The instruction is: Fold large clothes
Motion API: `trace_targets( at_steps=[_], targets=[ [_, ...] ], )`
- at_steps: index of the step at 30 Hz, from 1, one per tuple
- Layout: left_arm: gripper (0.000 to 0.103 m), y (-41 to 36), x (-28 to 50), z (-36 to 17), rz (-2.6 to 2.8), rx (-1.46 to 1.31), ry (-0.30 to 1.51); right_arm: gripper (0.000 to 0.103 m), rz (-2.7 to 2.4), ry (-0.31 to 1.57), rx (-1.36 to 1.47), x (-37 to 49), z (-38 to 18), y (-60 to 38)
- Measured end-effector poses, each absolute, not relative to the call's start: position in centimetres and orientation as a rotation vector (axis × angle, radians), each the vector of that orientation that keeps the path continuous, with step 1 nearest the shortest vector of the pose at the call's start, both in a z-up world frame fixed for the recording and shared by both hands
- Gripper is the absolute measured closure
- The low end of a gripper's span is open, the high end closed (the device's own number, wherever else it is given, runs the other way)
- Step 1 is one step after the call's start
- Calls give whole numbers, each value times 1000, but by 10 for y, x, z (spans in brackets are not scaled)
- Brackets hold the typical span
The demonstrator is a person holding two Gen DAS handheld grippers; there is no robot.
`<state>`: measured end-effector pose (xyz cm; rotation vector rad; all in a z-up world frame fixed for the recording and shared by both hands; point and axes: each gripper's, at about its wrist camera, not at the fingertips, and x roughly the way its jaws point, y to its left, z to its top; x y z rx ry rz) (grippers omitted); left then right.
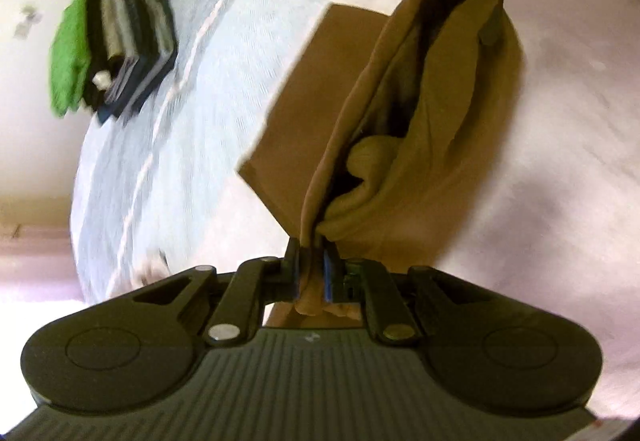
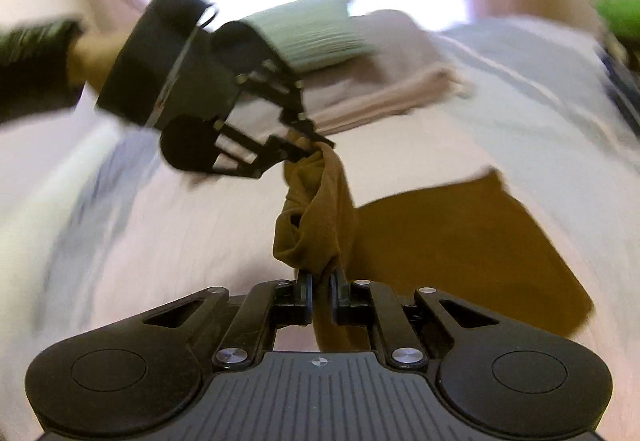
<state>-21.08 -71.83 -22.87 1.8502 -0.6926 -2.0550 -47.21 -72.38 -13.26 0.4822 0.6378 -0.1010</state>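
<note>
Brown garment [image 1: 432, 145], plain and thin, hangs bunched between the two tools above a bed [image 1: 560, 201]. Its lower part lies flat on the bed as a straight-edged panel.

Left tool [image 1: 316, 277] is clamped on one gathered end of the fabric. Right tool [image 2: 320, 281] is clamped on the other end. The stretch between them sags in loose folds.

Left wrist view shows a stack of folded clothes [image 1: 120, 49], green piece outermost, lying apart from the garment near the bed's edge. Right wrist view shows the left tool from outside, a hand [image 2: 92, 57] with a dark sleeve behind it, and a pale green folded item [image 2: 316, 37] on a pinkish pile [image 2: 384, 89].

Bed covering is pale pink with a light blue striped section [image 1: 192, 113]. Background is overexposed and blurred.
</note>
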Motion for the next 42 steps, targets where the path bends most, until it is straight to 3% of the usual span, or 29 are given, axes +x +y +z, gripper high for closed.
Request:
trace_targets(
  at_steps=[6, 9, 13, 15, 18, 22, 23, 25, 28, 34, 42],
  targets=[
    [91, -819, -298, -279, -2155, 1920, -612, 99, -270, 608, 840, -507, -183, -846],
    [90, -857, -322, -319, -2133, 1879, -464, 98, -335, 638, 998, -522, -231, -886],
    [88, -894, -304, -316, -2077, 1691, -75, 95, -337, 646, 1139, -530, -258, -910],
    [86, -899, -279, -306, -2013, 1605, 79, 83, -340, 636, 1133, -531, -255, -909],
    [86, -894, -238, -296, -1943, 1488, 297, 73, -357, 612, 1153, -525, -252, -910],
    [86, -875, -206, -300, -1861, 1377, 517, 74, -375, 620, 1181, -517, -254, -905],
    [86, -870, -202, -304, -1848, 1361, 556, 90, -382, 633, 1190, -513, -255, -906],
    [86, -862, -198, -306, -1839, 1336, 607, 95, -373, 665, 1158, -505, -246, -911],
    [86, -844, -200, -297, -1849, 1227, 591, 97, -291, 572, 1034, -504, -206, -917],
    [86, -833, -206, -335, -1787, 1209, 688, 97, -374, 688, 1076, -516, -262, -926],
    [86, -876, -208, -330, -1796, 1058, 760, 96, -375, 700, 1042, -519, -255, -923]
  ],
)
